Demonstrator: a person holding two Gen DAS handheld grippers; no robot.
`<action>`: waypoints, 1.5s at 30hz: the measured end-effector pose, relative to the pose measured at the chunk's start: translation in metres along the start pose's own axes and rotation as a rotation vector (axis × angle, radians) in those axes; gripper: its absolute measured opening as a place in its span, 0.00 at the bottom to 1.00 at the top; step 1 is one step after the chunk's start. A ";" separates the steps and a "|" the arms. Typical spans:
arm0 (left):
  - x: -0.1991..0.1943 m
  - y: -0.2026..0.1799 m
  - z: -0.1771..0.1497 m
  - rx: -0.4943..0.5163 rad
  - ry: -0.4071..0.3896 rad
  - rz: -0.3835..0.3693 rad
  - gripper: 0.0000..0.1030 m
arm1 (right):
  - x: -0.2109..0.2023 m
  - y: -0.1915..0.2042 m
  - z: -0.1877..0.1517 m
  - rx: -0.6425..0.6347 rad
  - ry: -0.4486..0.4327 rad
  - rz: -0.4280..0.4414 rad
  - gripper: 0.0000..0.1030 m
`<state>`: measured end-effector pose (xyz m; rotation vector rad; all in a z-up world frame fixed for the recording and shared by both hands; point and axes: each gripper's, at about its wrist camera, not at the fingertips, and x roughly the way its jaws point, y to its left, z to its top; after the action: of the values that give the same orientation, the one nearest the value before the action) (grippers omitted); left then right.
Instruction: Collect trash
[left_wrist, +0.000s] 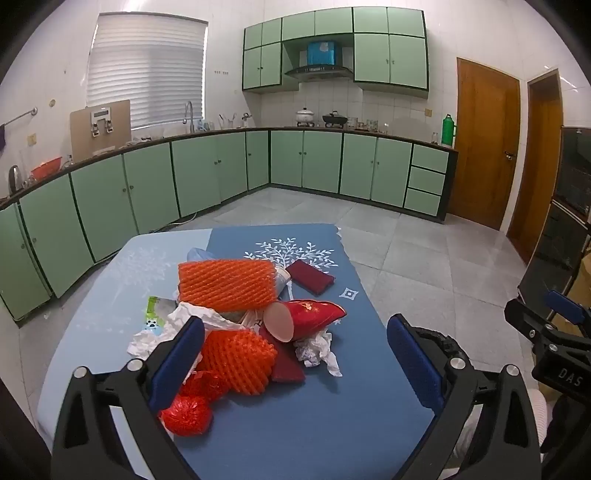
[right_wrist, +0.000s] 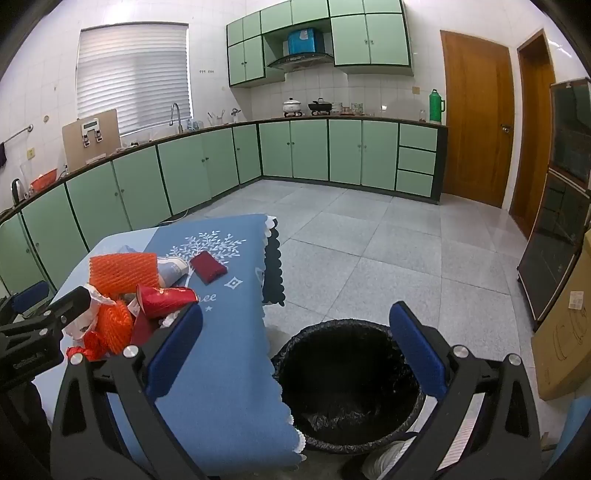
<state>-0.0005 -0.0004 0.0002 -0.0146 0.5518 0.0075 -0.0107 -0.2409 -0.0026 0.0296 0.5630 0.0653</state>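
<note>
A heap of trash lies on the blue-clothed table (left_wrist: 332, 424): a large orange foam net (left_wrist: 226, 283), a smaller orange net (left_wrist: 238, 360), a red paper cup (left_wrist: 310, 317) on its side, crumpled white tissue (left_wrist: 319, 352), shiny red wrappers (left_wrist: 188, 415) and a dark red pouch (left_wrist: 309, 277). My left gripper (left_wrist: 295, 362) is open above the near part of the heap, touching nothing. My right gripper (right_wrist: 295, 358) is open over the table's right edge (right_wrist: 266, 332) and the black-lined bin (right_wrist: 406, 424) on the floor. The heap's red cup (right_wrist: 166, 300) shows left of it.
Green kitchen cabinets (left_wrist: 147, 192) run along the far walls, with wooden doors (left_wrist: 484, 147) at the right. A cardboard box (right_wrist: 565, 332) and a dark glass cabinet (right_wrist: 561, 240) stand at the right. Grey tiled floor (right_wrist: 369, 251) lies beyond the table.
</note>
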 end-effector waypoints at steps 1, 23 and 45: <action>0.000 0.000 0.000 -0.002 -0.001 0.000 0.94 | 0.000 0.000 0.000 0.000 -0.002 0.000 0.95; 0.000 0.000 0.000 -0.002 -0.005 0.001 0.94 | 0.000 -0.003 0.000 0.002 -0.008 -0.001 0.95; 0.000 0.000 0.000 -0.002 -0.005 0.001 0.94 | 0.000 -0.003 -0.001 0.003 -0.012 -0.001 0.95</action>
<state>-0.0005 -0.0004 0.0003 -0.0159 0.5467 0.0093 -0.0111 -0.2439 -0.0032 0.0326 0.5515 0.0636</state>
